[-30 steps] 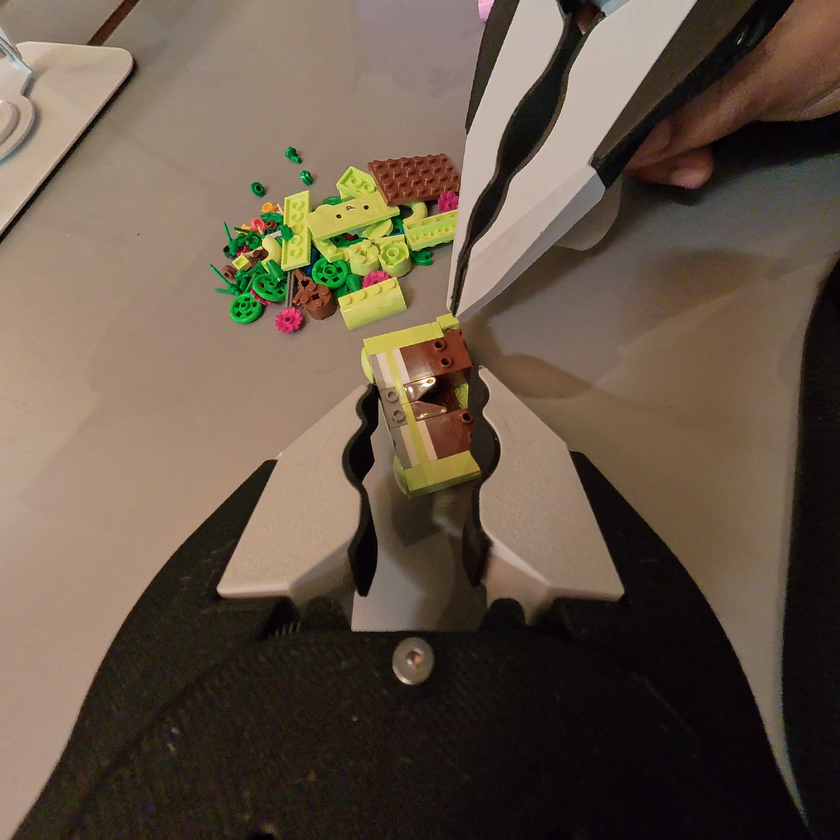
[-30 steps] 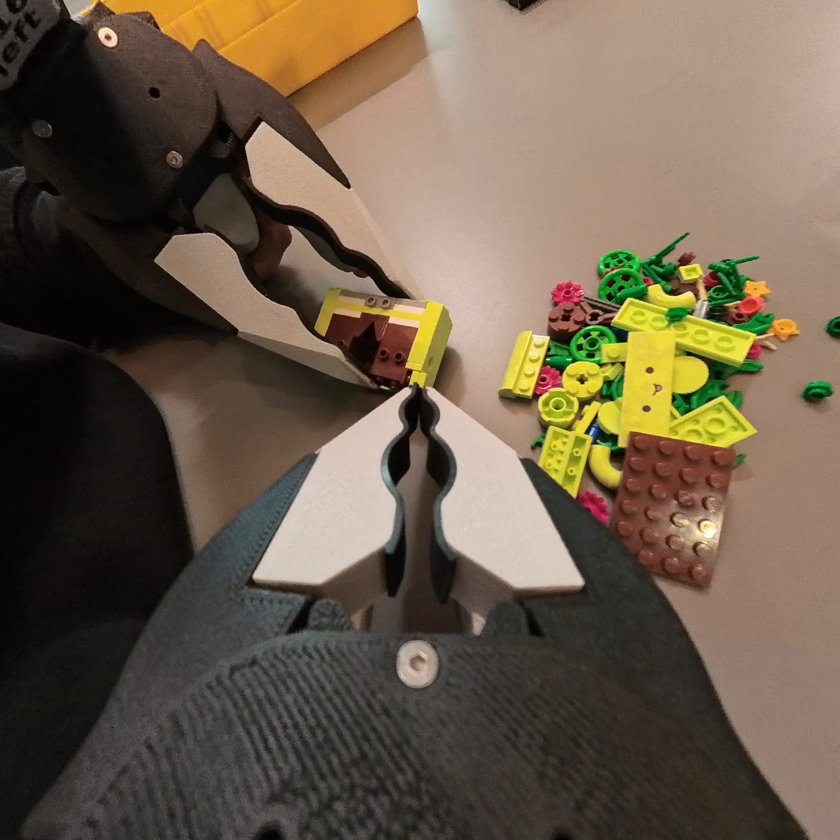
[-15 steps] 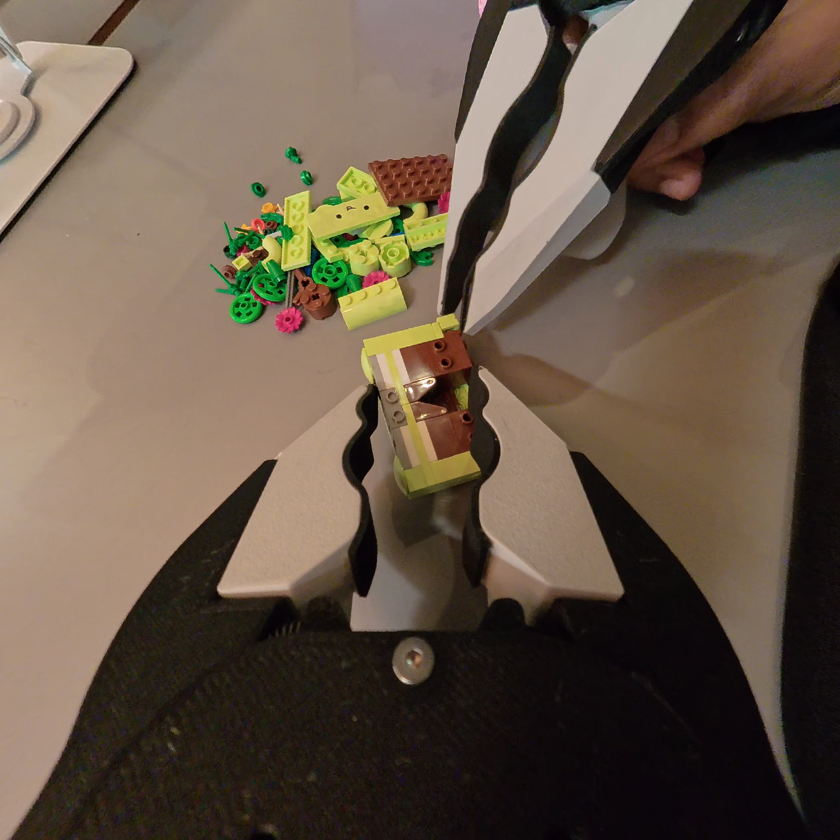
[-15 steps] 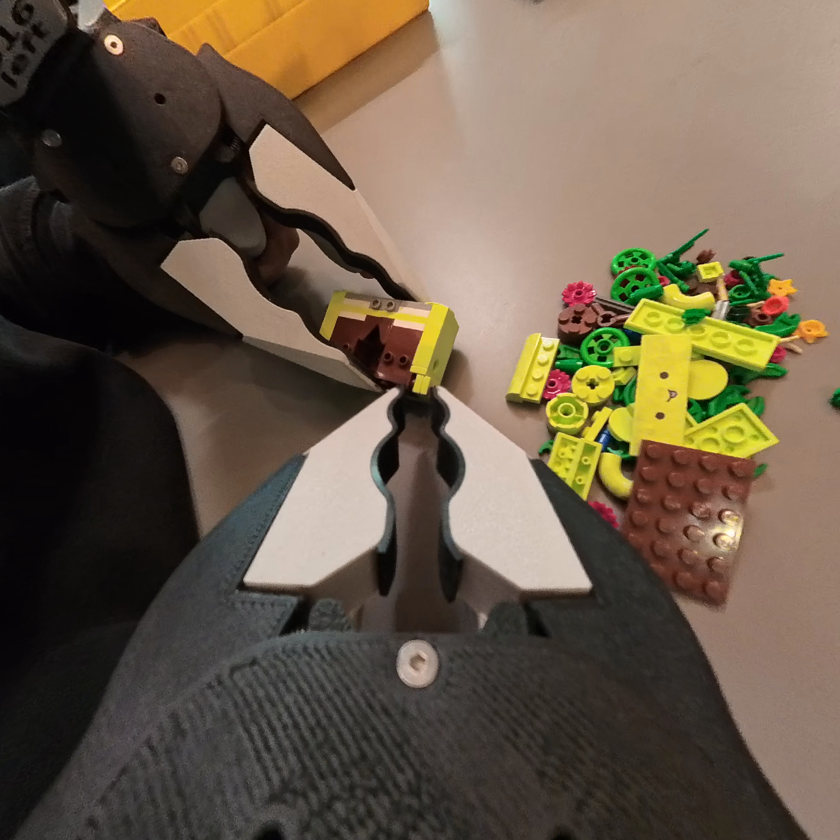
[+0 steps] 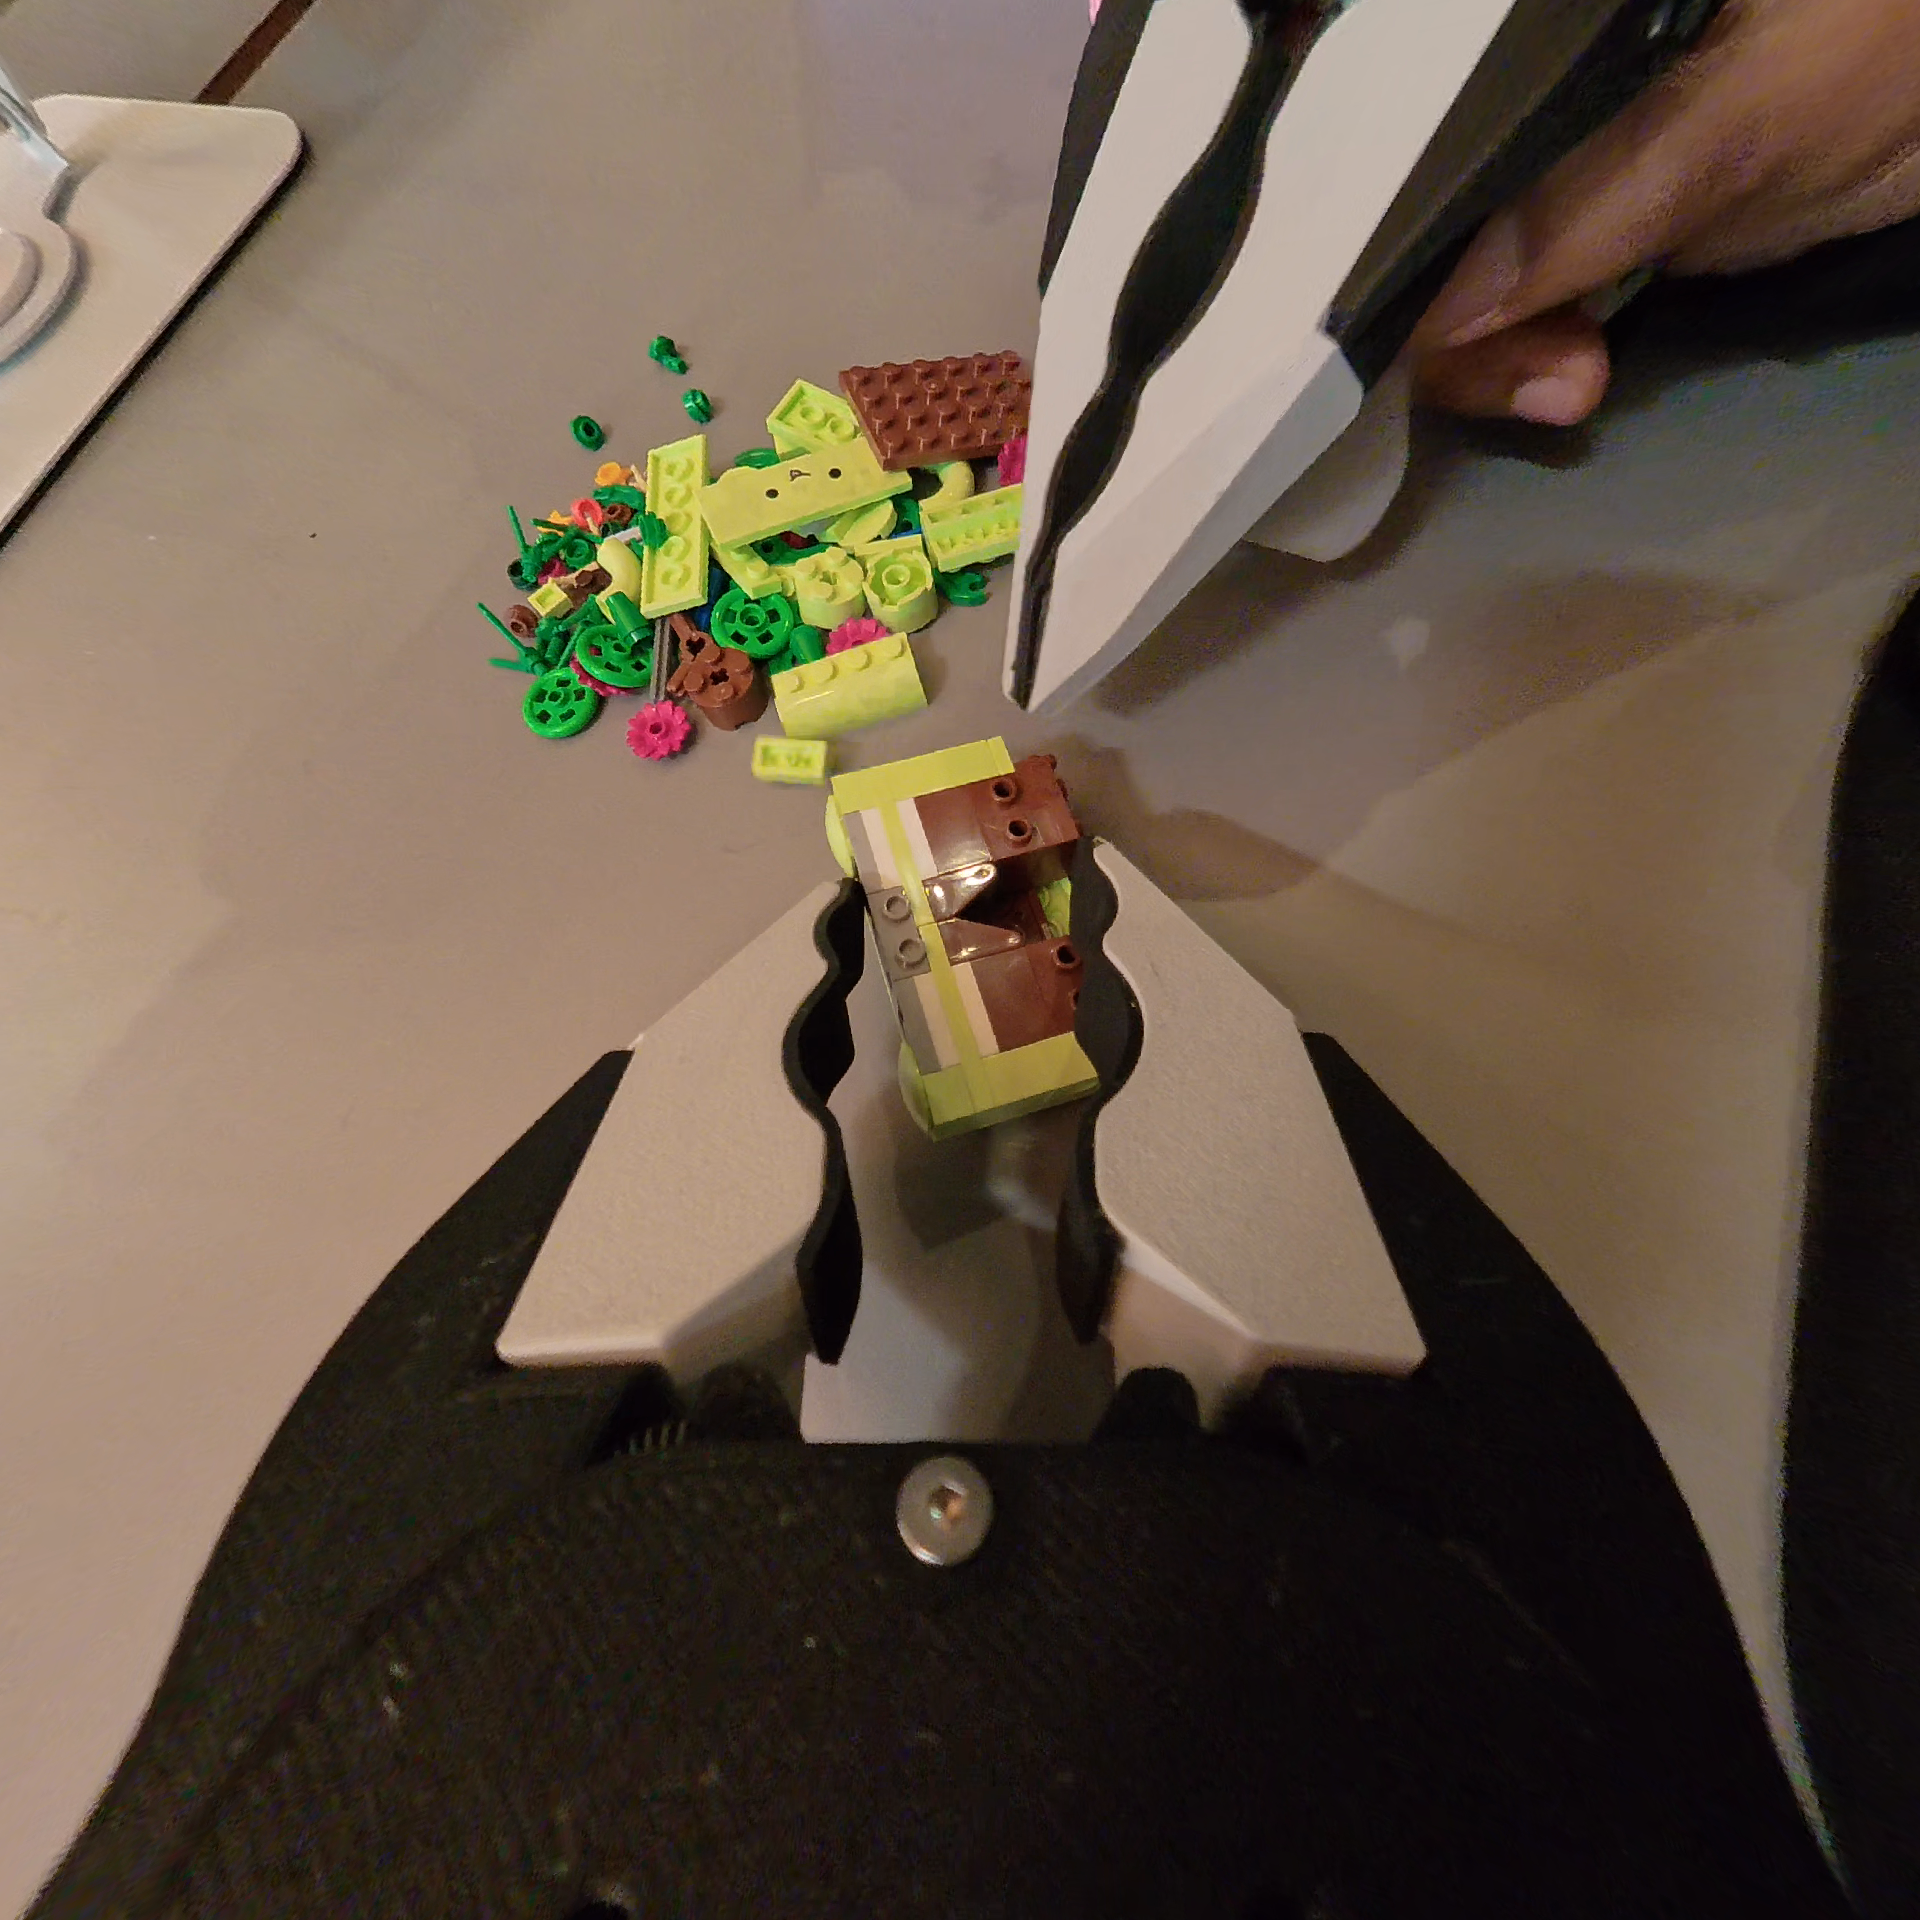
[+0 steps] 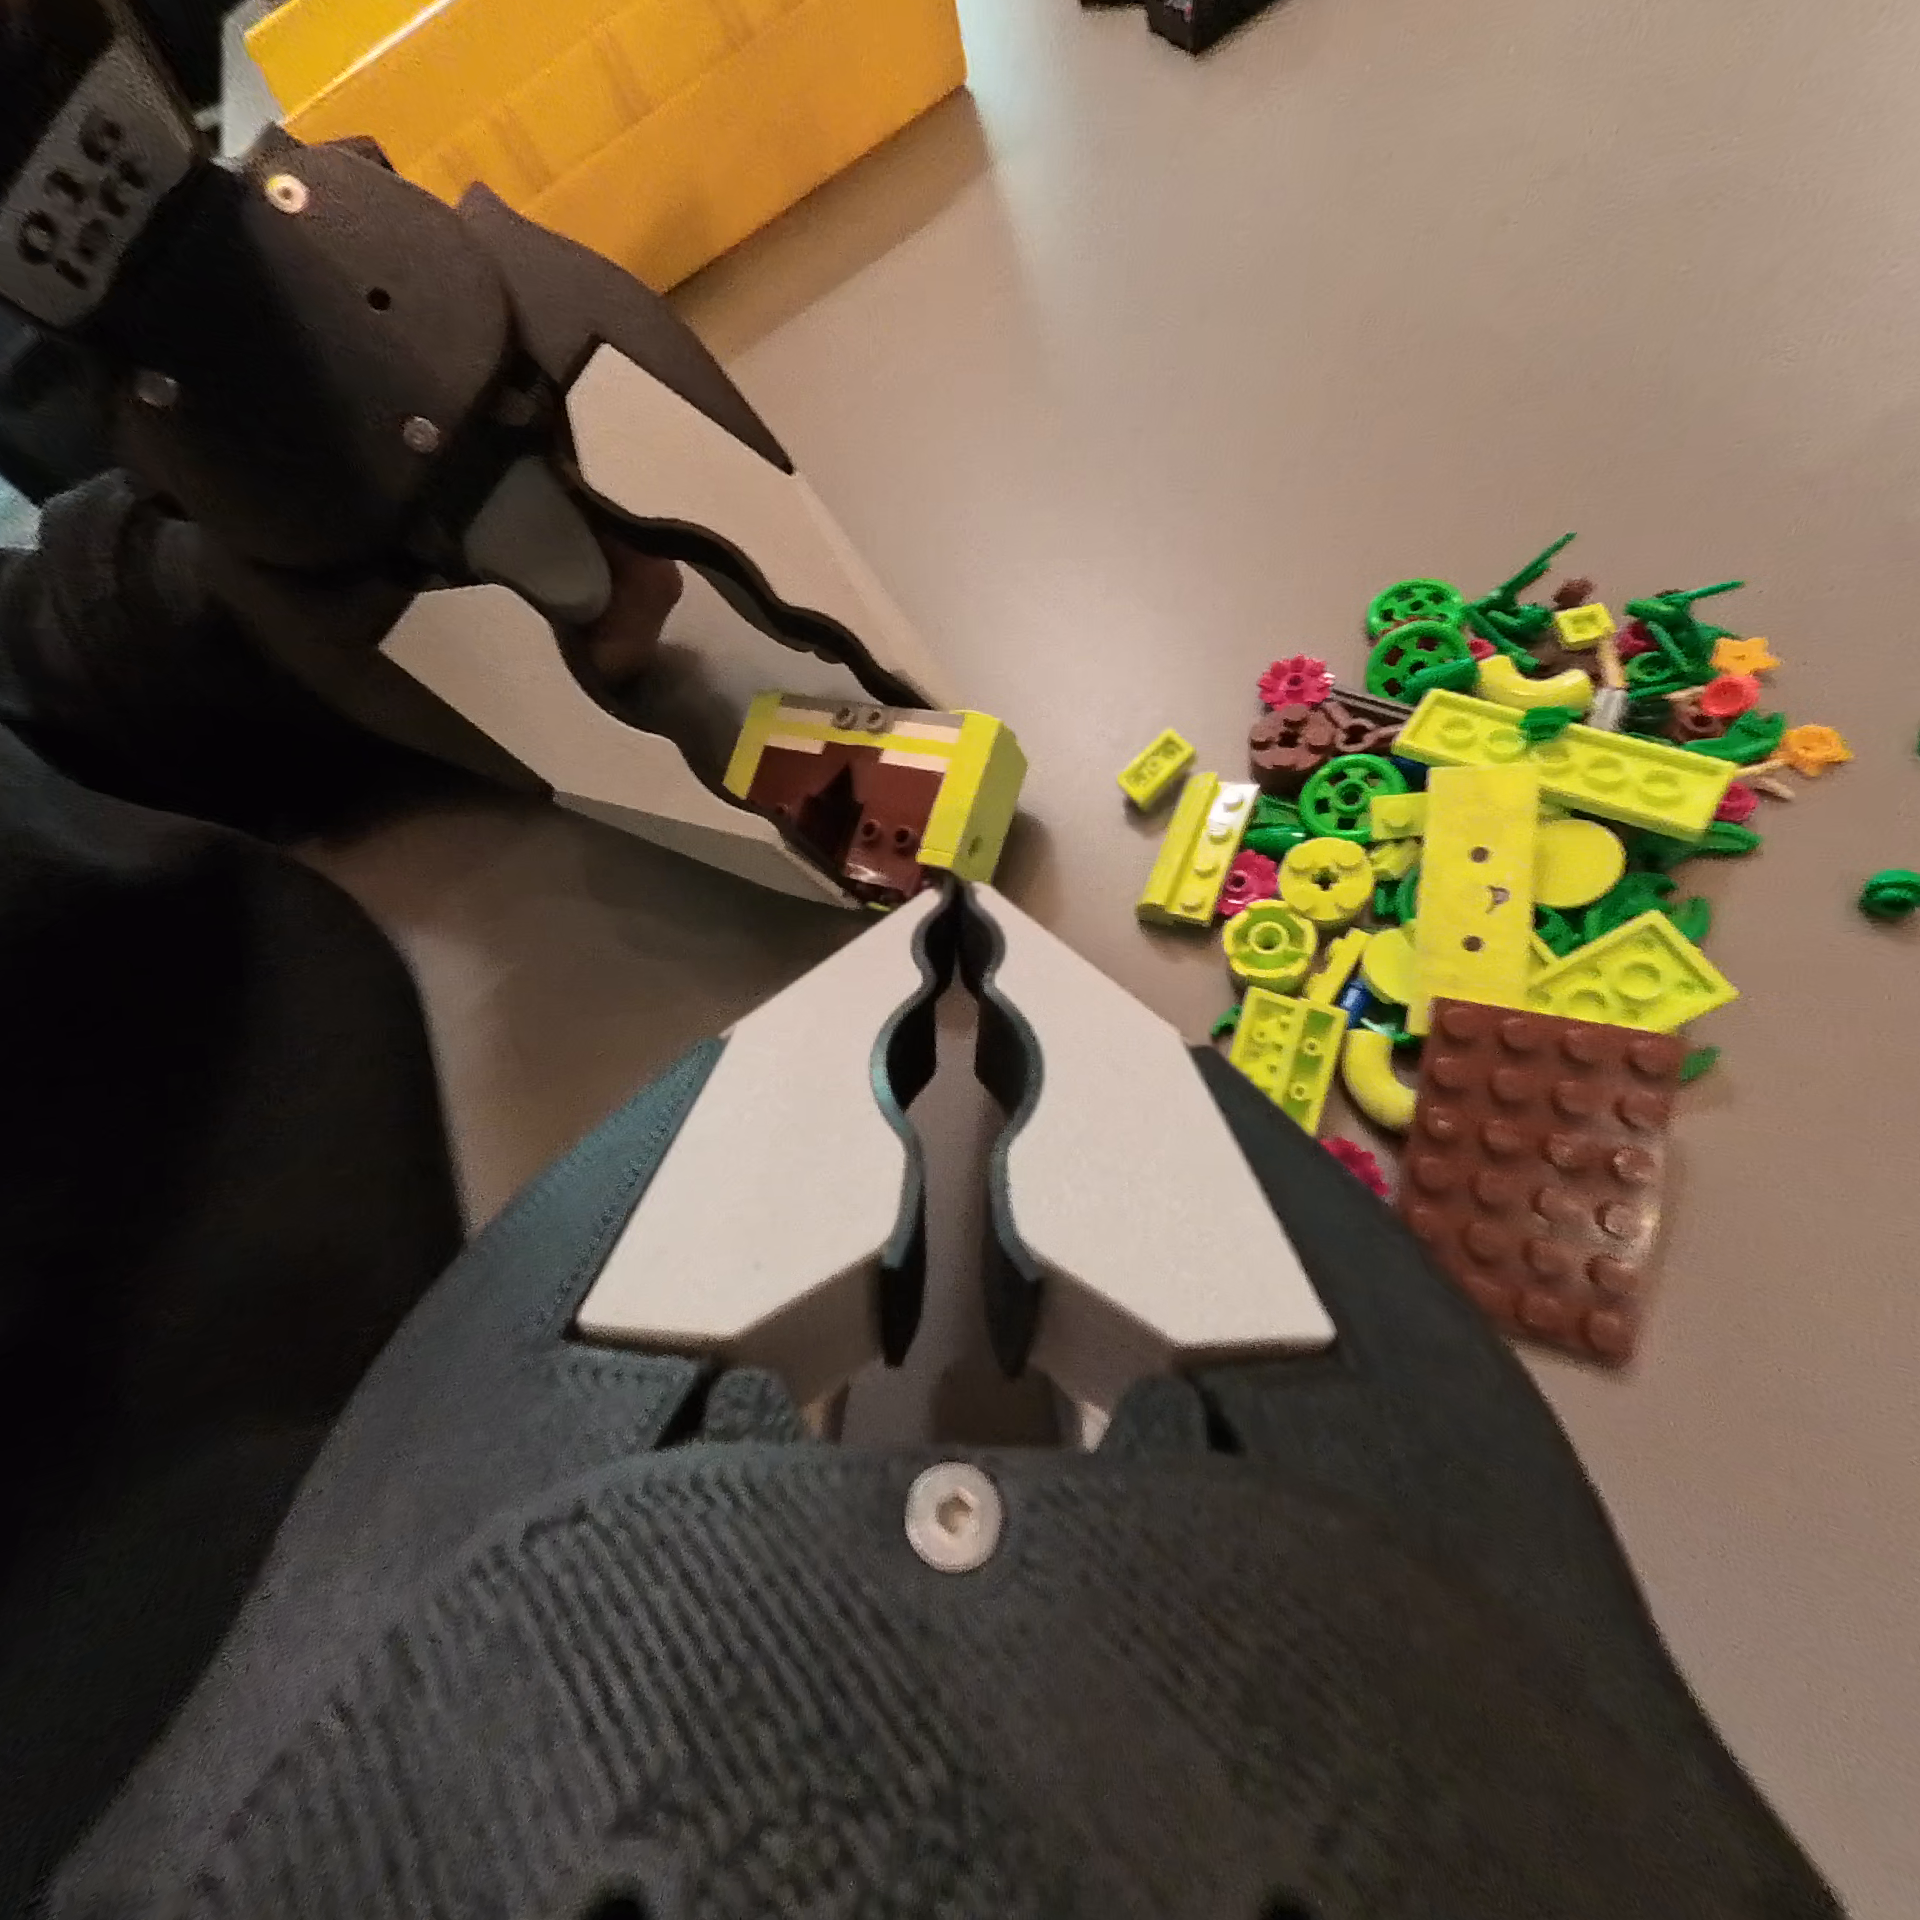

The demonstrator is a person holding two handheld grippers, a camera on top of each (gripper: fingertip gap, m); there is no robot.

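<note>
the left gripper (image 5: 971, 925) is clamped on a small brick assembly (image 5: 961, 914) of lime green, brown and grey — its fingers press the two long sides, and the assembly's long axis runs forward along them, its far end jutting past the tips. it sits low over the grey table (image 5: 312, 935).

the right gripper (image 6: 951, 899) has its fingers nearly together with nothing between them. its tips sit just off the assembly's near brown corner in the right wrist view; i cannot tell if they touch it. a hand (image 5: 1662, 229) holds it.

just beyond the assembly lies one small lime brick (image 5: 792, 756) — then the loose pile of bricks (image 5: 748, 582), with a brown studded plate (image 6: 1538, 1174) on its edge. farther off stands a yellow box (image 6: 623, 114).
</note>
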